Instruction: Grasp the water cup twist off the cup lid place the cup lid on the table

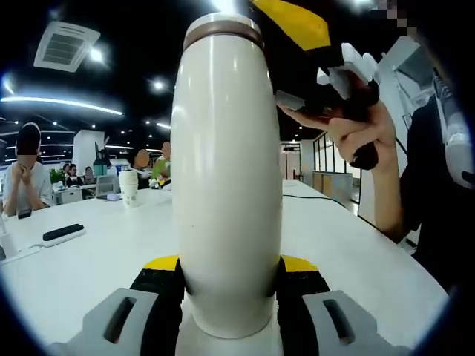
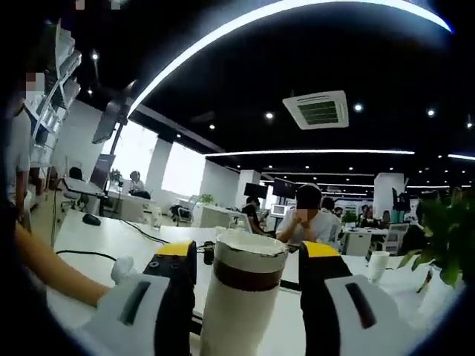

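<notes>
Cream water cup (image 1: 226, 193) held upright at frame centre between left gripper (image 1: 228, 285) jaws, brown-ringed cup lid (image 2: 249, 252) bracketed by right gripper (image 2: 247, 278) jaws, contact unclear, white table (image 1: 96, 259) beneath, dark ceiling with strip lights (image 2: 312, 152), seated people at right background.

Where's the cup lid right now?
On top of the water cup: the cup lid sits between the right gripper jaws, with the left gripper clamping the body.

White water cup (image 1: 226, 185) stands upright, brown-ringed cup lid (image 1: 223, 31) on.
</notes>
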